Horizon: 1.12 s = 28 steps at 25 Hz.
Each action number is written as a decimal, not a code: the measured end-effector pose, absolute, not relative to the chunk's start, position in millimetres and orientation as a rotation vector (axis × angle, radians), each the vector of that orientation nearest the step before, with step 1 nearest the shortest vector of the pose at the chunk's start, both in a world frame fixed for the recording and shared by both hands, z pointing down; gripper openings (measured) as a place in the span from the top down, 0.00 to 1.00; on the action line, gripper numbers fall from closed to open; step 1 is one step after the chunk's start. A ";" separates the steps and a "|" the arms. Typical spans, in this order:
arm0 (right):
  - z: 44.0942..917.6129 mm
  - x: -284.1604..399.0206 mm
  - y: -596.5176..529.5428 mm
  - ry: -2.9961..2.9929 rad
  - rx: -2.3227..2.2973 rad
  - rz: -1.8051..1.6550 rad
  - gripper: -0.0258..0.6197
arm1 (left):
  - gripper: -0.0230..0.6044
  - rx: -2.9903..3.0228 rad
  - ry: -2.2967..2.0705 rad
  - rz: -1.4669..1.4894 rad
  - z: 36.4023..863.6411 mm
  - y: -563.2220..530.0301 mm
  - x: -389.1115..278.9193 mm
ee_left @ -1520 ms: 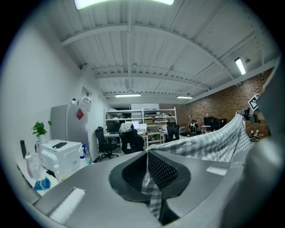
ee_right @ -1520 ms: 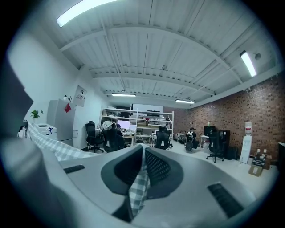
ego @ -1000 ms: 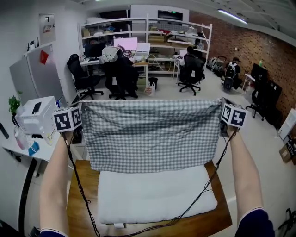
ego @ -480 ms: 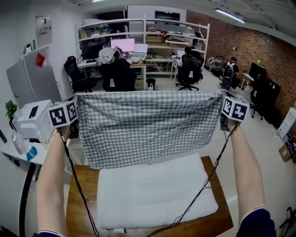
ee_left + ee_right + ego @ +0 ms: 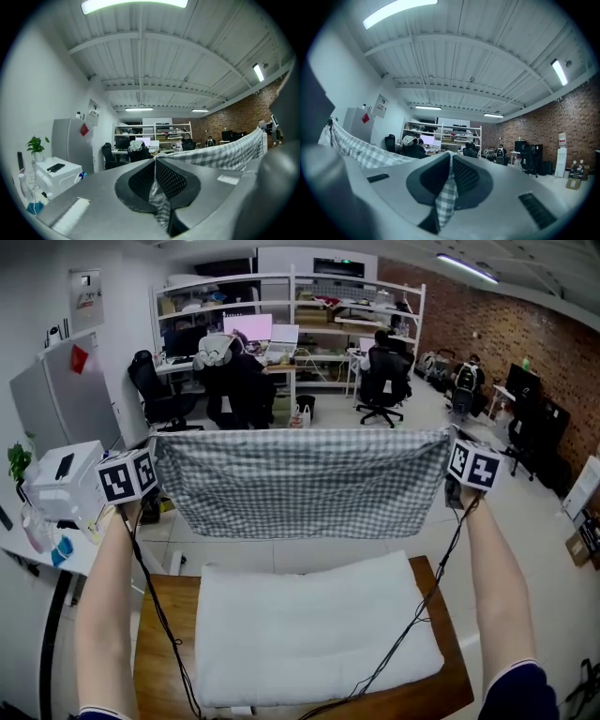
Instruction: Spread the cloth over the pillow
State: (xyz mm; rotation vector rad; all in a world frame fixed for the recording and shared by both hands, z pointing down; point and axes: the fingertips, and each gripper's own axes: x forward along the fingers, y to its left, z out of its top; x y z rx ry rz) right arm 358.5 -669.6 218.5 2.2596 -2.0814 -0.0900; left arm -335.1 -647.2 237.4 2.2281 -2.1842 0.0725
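A grey-and-white checked cloth [image 5: 300, 482] hangs stretched in the air between my two grippers, beyond the far edge of the white pillow [image 5: 314, 626]. The pillow lies flat on the wooden table [image 5: 157, 634] below. My left gripper [image 5: 153, 448] is shut on the cloth's upper left corner; in the left gripper view the cloth [image 5: 159, 199] is pinched between the pads and its top edge runs off to the right. My right gripper [image 5: 447, 444] is shut on the upper right corner, where checked cloth [image 5: 447, 197] shows between the pads. Both grippers point level.
Black cables [image 5: 412, 624] trail from both grippers across the pillow and table. A white machine [image 5: 66, 479] sits on a side counter at left, beside a grey fridge [image 5: 61, 404]. Desks, shelves, office chairs and seated people fill the room beyond.
Both grippers have lifted the cloth and carried it slightly away from me. Its lower edge, which overlapped the pillow's far edge, now hangs clear above and beyond it.
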 end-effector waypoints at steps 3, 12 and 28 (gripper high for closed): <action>237.8 356.6 -673.2 -2.075 2.245 -0.057 0.92 | 0.94 2.205 -2.159 0.093 258.7 -649.2 -336.6; 324.0 354.2 -674.3 -2.054 2.199 0.115 0.92 | 0.94 2.122 -2.098 0.194 343.2 -643.8 -338.8; 437.9 358.9 -639.0 -1.981 2.135 0.325 0.92 | 0.94 1.985 -1.984 0.289 462.8 -597.6 -338.2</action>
